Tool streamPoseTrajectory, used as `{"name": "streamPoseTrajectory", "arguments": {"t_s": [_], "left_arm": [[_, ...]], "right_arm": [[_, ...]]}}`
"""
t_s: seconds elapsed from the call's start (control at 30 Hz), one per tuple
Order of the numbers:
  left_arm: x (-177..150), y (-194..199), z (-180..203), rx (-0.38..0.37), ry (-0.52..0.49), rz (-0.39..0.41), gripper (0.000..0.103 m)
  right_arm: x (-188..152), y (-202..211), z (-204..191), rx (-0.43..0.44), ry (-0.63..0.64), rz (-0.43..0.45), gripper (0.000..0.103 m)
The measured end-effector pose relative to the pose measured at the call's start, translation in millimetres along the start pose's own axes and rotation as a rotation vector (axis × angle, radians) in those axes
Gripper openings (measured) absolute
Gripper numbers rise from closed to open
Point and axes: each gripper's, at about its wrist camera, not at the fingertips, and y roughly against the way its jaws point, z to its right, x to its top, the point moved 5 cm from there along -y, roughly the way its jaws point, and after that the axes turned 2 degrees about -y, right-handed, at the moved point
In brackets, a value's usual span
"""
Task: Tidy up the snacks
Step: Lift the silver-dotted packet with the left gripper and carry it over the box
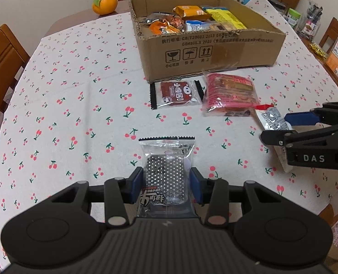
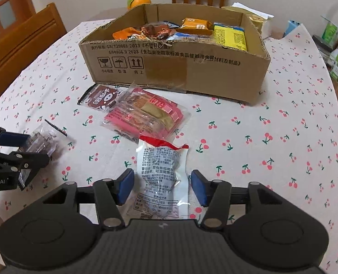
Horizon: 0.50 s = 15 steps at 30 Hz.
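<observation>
Already the left gripper (image 1: 166, 186) clamped the dotted packet (image 1: 166, 171); the right gripper (image 2: 161, 186), jaws apart, straddled the white pouch (image 2: 162, 178). Each needed a firm pinch before lifting toward the box (image 2: 173, 68) at twelve o'clock.

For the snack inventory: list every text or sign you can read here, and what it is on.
"DAS": right gripper, on its body.
"obot.AI", cut off: left gripper, on its body.
"GB4806.9 2023" and fragile, keep-dry, this-way-up signs: cardboard box front wall.
Print on white packet: too small.
Large characters on clear dotted packet: not clearly readable.
</observation>
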Motion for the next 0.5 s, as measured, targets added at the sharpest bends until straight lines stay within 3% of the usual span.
{"name": "streamPoseTrajectory", "arguments": {"t_s": [0.13,0.2,0.5], "left_arm": [[2.3,-0.3,-1.0,-0.007,-0.005,-0.005,0.043],[4.1,0.3,-1.1,-0.016,-0.012,-0.008,0.043],[19.5,14.3,-1.2,-0.072,-0.060,-0.003,0.043]], "right_arm": [[1.4,-2.7,-4.5,-0.027,-0.005,0.016,0.063],[2.1,-3.6,-7.7,-0.053,0.023,0.014,0.057],[11.7,10.3,-3.2,-0.024,0.050,-0.008,0.055]]}}
